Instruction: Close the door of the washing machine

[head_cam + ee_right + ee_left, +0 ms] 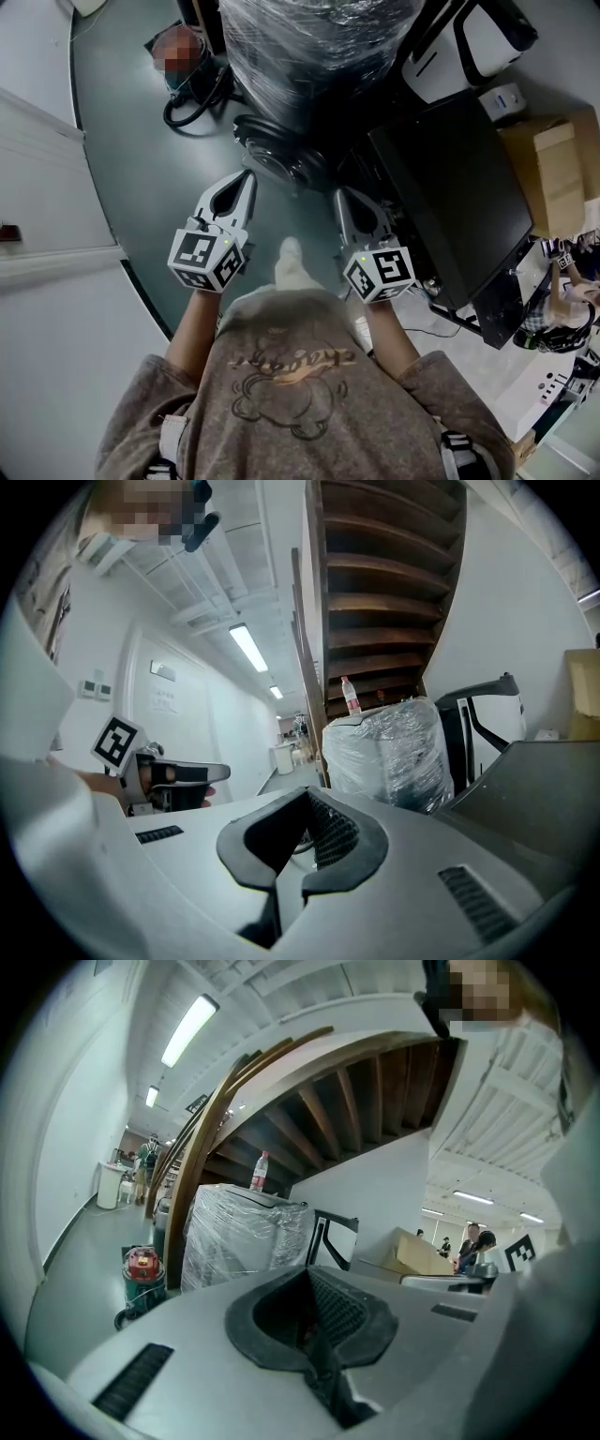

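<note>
- Washer [309, 37]: big box wrapped in clear film, at 12 o'clock in the head view, standing on the floor [131, 159]. A bottle [260, 1171] stands on top.
- Door [272, 150]: dark round ring low on the washer's front, approx 12 o'clock from the left gripper [248, 178] and 11 o'clock from the right gripper [344, 195]. It looks swung open toward the person. It's near both tips, not touching.
- Both grippers: jaws together, nothing between them. Each gripper view shows the pads met, w/ only the room beyond.
- Handling, my guess: door is stiff, hinged and light to swing, so no grip needed. Shut jaws can push it as a blunt point.
- Where to push: the outer rim on the side far from the hinge, for most leverage. Can't tell from these views which side the hinge is on.
- Avoid the centre pane: prob. glass or smooth plastic, so the tips could skid.
- Latch prob. wants a firm last press to click.
- Also near: red vacuum [142, 1274] at 11 o'clock, dark cabinet [459, 206] at 2 o'clock, cardboard box [553, 169] beyond it.
</note>
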